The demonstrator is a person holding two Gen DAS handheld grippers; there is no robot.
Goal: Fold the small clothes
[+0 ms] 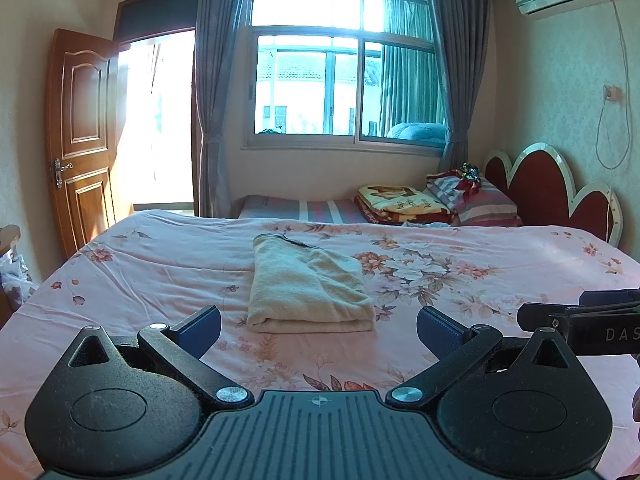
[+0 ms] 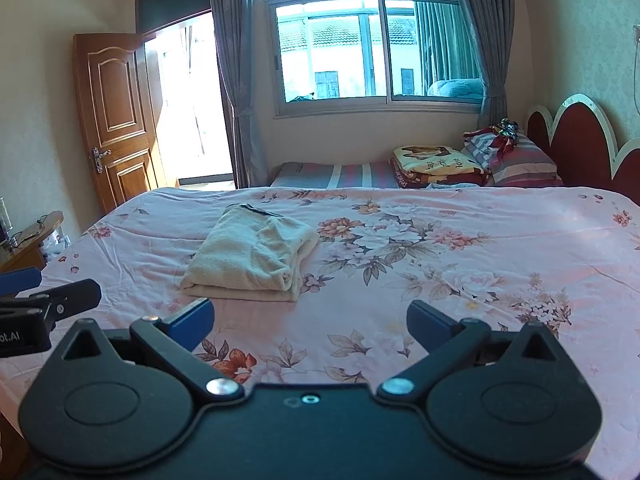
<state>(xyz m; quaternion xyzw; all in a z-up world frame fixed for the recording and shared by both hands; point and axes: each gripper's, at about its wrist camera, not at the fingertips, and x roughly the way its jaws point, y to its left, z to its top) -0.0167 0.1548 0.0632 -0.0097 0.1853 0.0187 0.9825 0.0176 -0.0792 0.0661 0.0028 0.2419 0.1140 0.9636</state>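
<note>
A cream folded garment (image 1: 308,286) lies flat on the pink floral bedspread (image 1: 460,264). It also shows in the right wrist view (image 2: 250,256), left of centre. My left gripper (image 1: 318,330) is open and empty, held just short of the garment's near edge. My right gripper (image 2: 310,322) is open and empty, to the right of the garment and short of it. Each gripper shows at the edge of the other's view: the right one (image 1: 580,320), the left one (image 2: 40,304).
Folded blankets and pillows (image 1: 440,202) lie at the far side by the red headboard (image 1: 560,192). A wooden door (image 1: 80,136) stands open at the left. A small table (image 2: 28,240) stands left of the bed.
</note>
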